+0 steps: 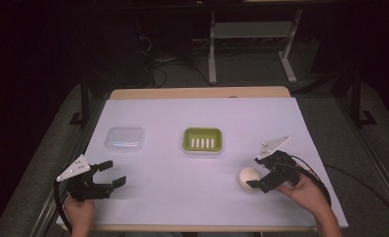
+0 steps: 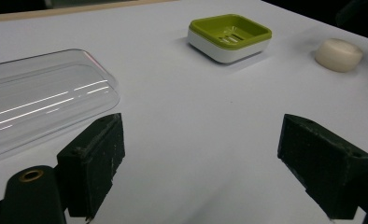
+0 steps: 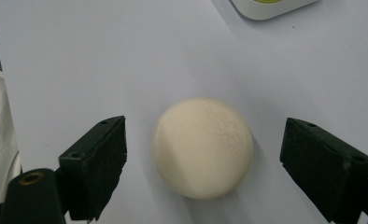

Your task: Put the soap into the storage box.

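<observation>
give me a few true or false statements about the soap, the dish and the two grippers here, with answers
1. The right gripper has its jaws open on either side of the round soap. True.
2. The soap lies in the green soap dish. False: it rests on the table, apart from the dish.
3. The left gripper holds the clear lid. False: it is open and holds nothing.
4. The clear lid lies left of the dish in the high view. True.
</observation>
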Available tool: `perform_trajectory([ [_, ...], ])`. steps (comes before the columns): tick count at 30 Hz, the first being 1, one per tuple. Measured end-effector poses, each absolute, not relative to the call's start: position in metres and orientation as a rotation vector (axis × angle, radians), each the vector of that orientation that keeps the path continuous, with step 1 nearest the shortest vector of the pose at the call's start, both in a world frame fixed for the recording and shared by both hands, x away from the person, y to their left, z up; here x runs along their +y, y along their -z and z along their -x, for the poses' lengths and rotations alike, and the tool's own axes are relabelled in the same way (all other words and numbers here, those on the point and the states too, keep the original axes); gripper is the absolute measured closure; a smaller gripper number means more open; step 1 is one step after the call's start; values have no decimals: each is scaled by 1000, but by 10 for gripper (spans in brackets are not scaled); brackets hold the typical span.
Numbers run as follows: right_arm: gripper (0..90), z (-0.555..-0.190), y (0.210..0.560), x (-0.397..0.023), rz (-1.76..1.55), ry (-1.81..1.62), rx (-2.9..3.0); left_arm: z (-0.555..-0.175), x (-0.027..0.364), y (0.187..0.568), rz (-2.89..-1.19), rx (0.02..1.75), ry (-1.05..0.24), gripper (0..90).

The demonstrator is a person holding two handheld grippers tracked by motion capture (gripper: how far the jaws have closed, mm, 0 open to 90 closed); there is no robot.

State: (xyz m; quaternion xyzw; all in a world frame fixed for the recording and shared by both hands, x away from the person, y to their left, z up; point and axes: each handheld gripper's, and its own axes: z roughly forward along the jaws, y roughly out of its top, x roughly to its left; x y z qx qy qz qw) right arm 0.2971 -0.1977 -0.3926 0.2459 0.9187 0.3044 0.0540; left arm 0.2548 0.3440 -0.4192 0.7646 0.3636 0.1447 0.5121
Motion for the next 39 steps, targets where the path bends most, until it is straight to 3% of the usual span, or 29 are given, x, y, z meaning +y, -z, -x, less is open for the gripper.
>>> perform_trajectory([
  [39,145,-300,430,-184,-767,-799,2815,-257,342,419,-1854,865,-341,145],
])
